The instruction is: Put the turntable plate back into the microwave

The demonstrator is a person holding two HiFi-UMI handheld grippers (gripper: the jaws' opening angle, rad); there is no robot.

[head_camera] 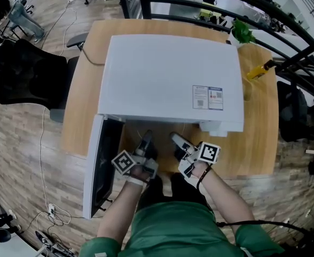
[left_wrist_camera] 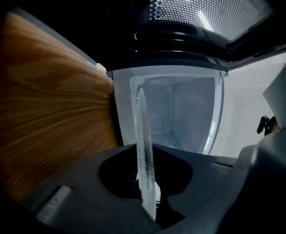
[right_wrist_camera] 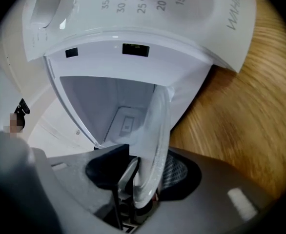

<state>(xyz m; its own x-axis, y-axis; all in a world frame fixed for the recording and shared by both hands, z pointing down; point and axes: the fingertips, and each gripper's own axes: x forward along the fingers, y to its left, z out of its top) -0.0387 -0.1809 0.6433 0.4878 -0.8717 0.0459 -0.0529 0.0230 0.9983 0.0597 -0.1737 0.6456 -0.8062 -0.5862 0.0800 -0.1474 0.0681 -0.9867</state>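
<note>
The clear glass turntable plate [left_wrist_camera: 144, 145] shows edge-on between the jaws of my left gripper [left_wrist_camera: 145, 179], which is shut on its rim. In the right gripper view the plate's rim [right_wrist_camera: 155, 130] lies between the jaws of my right gripper [right_wrist_camera: 148, 177], which stand open with a gap on one side. Both grippers [head_camera: 146, 139] [head_camera: 177, 140] are held level, side by side, just in front of the white microwave [head_camera: 173, 79]. Its open cavity [left_wrist_camera: 182, 111] [right_wrist_camera: 109, 101] lies straight ahead and looks bare inside. From the head view the glass is hard to make out.
The microwave door [head_camera: 101, 165] hangs open to the left of my left gripper. The microwave stands on a wooden table [head_camera: 253, 143]. Behind it are a green plant [head_camera: 243, 32] and a yellow object [head_camera: 259, 70]. A black chair [head_camera: 23, 74] stands left of the table.
</note>
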